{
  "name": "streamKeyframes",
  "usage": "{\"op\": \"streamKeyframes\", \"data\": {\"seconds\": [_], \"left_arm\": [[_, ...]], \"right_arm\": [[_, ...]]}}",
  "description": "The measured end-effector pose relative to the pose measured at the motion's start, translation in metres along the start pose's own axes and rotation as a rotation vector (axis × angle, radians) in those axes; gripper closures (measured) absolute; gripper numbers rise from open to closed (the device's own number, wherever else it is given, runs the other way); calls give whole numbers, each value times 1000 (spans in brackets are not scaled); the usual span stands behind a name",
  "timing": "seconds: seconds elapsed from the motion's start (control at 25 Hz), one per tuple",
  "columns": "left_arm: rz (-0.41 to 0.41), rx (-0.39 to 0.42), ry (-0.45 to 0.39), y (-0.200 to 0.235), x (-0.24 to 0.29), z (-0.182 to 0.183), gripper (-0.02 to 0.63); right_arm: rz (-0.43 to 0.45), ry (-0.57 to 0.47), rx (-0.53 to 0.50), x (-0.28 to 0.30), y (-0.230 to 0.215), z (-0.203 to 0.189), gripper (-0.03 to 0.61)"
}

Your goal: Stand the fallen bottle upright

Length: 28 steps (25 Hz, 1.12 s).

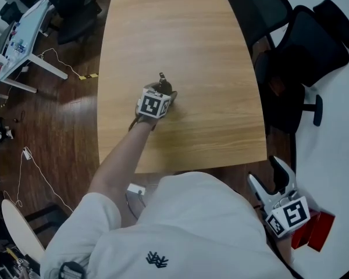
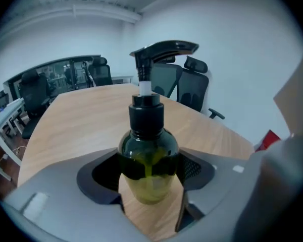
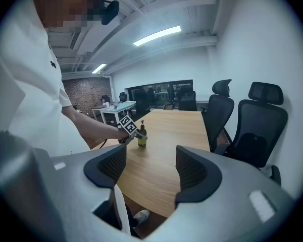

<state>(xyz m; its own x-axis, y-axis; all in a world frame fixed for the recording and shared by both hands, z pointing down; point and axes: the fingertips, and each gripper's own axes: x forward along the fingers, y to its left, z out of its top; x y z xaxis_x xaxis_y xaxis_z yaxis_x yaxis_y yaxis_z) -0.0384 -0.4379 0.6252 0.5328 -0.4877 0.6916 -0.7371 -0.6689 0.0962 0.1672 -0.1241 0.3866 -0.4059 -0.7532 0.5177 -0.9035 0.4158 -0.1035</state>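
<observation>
The bottle (image 2: pixel 149 155) stands upright on the worktop (image 1: pixel 180 34), in its near half, its dark body clamped between the left gripper's (image 1: pixel 161 90) fingers (image 2: pixel 103 173), pump head rising above them. The right gripper (image 3: pixel 150 168) hangs off the worktop's near right corner, fingers wide and empty

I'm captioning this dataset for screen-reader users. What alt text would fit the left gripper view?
A dark pump bottle holding yellowish liquid stands upright on a wooden table, clasped at its belly between the two grey jaws of the left gripper. Black office chairs stand beyond the table's far edge.
</observation>
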Motion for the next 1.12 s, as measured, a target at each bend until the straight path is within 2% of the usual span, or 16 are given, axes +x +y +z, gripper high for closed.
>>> {"op": "streamKeyframes", "data": {"seconds": [0.16, 0.28, 0.44, 0.64, 0.76, 0.96, 1.12], "left_arm": [[66, 25, -118, -8, 1, -4, 313], [108, 19, -169, -10, -6, -8, 311], [113, 43, -176, -10, -9, -14, 310], [138, 57, -135, -5, -5, -17, 299], [185, 50, -126, 1, -11, -16, 237], [258, 56, -155, -7, -51, -23, 216], [329, 26, -215, -30, -119, -41, 218]], "right_arm": [[3, 5, -15, -2, -3, 1, 272], [3, 3, -22, -3, -4, 1, 272], [5, 0, -20, -7, -6, -3, 273], [11, -5, -31, -17, -10, -6, 273], [9, -11, -40, -28, -15, -11, 273], [49, -47, -44, -47, -26, -22, 273], [133, -82, -68, -64, -26, -34, 273]]}}
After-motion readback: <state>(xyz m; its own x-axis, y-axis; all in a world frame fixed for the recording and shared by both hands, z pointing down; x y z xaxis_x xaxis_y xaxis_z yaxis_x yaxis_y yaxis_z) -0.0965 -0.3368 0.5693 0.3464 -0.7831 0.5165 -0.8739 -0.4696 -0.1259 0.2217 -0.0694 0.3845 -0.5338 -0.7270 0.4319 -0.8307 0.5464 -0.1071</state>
